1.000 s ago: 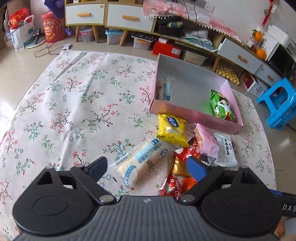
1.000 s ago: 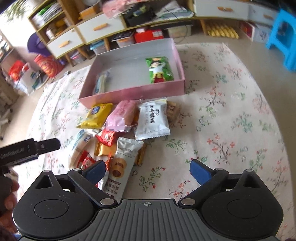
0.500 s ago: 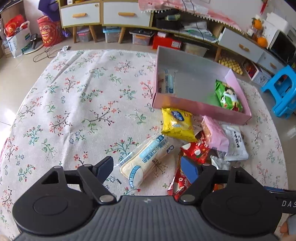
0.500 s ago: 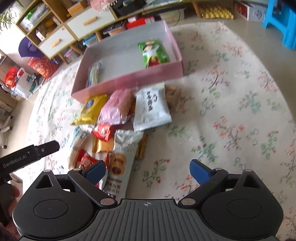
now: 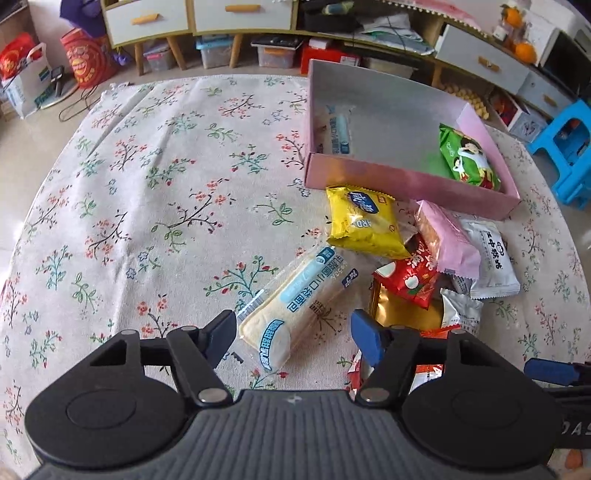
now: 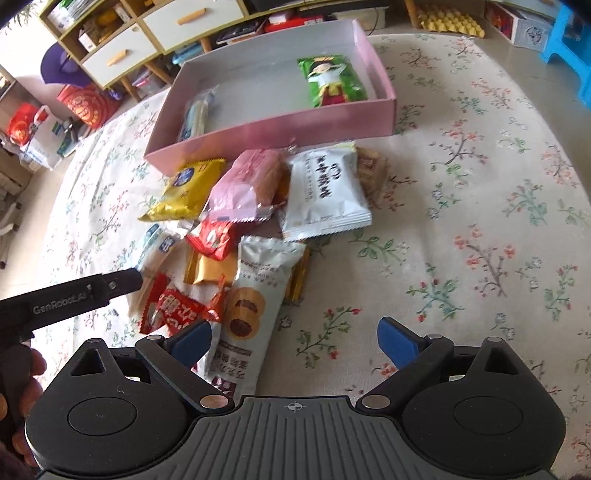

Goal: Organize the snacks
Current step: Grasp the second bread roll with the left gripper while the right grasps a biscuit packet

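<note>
A pile of snack packets lies on the floral cloth in front of a pink box (image 5: 402,181) (image 6: 280,125). The box holds a green packet (image 5: 467,157) (image 6: 332,79) and a clear bread stick pack (image 5: 338,131) (image 6: 195,116). My left gripper (image 5: 293,334) straddles the near end of a long white-and-blue bread pack (image 5: 295,302). Its jaws are closing and the pads do not touch the pack. My right gripper (image 6: 295,341) stands open over a white cookie packet (image 6: 251,310), whose lower part lies beside the left finger. A yellow packet (image 5: 360,221) (image 6: 186,188) lies beside the box.
Pink (image 6: 247,184), white (image 6: 323,192), red (image 6: 212,238) and gold (image 6: 210,267) packets crowd the pile. The left gripper's arm (image 6: 70,299) reaches in from the left of the right wrist view. Drawers and shelves (image 5: 192,16) line the far wall; a blue stool (image 5: 565,147) stands at right.
Both grippers have sunk toward the pile. The left jaws have narrowed around the bread pack's end. The right gripper has come nearer to the cookie packet, its jaws as wide as before.
</note>
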{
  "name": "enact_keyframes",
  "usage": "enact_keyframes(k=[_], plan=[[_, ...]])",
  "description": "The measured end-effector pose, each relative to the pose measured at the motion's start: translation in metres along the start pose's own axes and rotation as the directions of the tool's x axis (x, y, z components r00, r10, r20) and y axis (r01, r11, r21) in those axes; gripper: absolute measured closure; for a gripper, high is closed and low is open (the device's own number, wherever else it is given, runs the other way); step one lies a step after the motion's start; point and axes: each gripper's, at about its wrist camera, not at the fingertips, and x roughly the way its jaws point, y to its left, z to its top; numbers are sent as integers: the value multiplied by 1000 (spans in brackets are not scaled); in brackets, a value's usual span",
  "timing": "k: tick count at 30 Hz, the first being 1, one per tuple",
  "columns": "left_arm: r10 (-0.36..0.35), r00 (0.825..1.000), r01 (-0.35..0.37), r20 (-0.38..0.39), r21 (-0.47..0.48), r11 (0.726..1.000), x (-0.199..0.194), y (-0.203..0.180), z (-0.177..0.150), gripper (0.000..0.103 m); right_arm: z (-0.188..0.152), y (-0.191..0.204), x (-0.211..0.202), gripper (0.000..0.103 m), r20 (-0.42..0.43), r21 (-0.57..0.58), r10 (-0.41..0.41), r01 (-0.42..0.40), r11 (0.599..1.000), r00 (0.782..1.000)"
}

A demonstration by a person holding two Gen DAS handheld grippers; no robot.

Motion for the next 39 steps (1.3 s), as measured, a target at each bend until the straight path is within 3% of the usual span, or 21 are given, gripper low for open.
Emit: enact_keyframes(k=[8,11,16,18,20,21,27,33,39], plan=[[10,1000,-9,-25,18,1000,13,1,5,41,-3,18,16,9,-24,-48,5,-6,999,1000],[-4,999,5,-46,24,1000,24,3,7,37,-6,30,22,13,-29,-91,-18,15,996,999],[49,999,-47,-21,103,994,40,-5,4,33,-10,40,32,21,-29,-135,-43,38,990,999],[36,999,-33,-20,115,993,40,-6,4,37,-13,47,33,29,-2,-178,-67,65,982,998],[16,1000,-13,-22,124,992,38,-8,5,54,-14,51,32,60,26,-203,-73,76,976,997],[10,1000,-8,-20,127,992,37,-8,5,56,-13,51,31,63,22,-200,-68,71,977,997],[11,1000,-8,-16,151,989,34,-7,2,68,-6,36,16,64,17,-137,-23,25,990,1000],[-33,999,34,-18,76,997,25,7,7,73,5,4,-24,64,110,-20,79,-77,997,991],[-121,992,121,22,-28,992,5,17,9,73,17,-24,-51,64,223,48,103,-116,992,969]])
